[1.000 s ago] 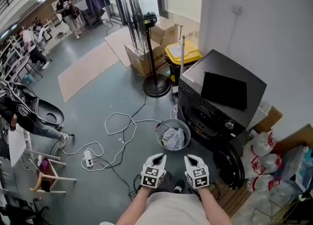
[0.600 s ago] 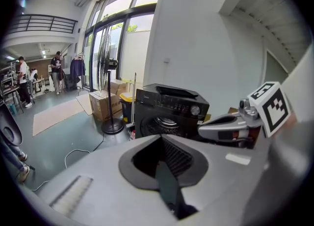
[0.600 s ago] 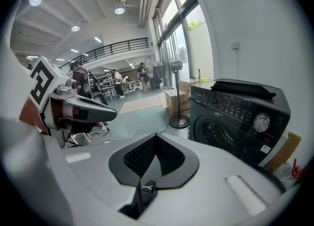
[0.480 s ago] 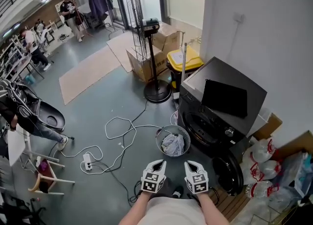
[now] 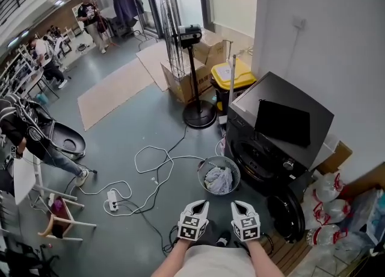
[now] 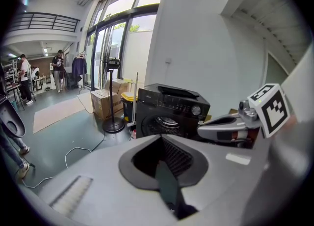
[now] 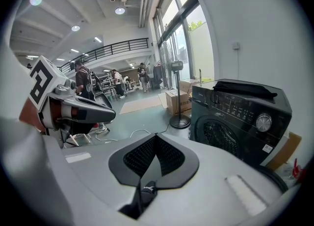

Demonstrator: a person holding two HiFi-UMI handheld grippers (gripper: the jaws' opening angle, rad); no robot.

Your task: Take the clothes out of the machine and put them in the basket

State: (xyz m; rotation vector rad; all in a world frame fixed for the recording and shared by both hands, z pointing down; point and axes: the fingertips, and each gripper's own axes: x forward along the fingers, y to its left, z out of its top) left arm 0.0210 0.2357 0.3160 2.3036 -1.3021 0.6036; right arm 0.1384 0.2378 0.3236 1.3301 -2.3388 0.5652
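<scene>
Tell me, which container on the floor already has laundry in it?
The round mesh basket in front of the washing machine: pale crumpled cloth lies inside. The yellow bin and cardboard boxes farther back show no laundry.

A slightly different head-view framing than before (basket (image 5: 203,174) and machine (image 5: 264,152) a little lower, rightward)

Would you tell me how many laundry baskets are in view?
1: a round basket on the floor by the washing machine's front, holding clothes. Others may be hidden behind clutter.
</scene>
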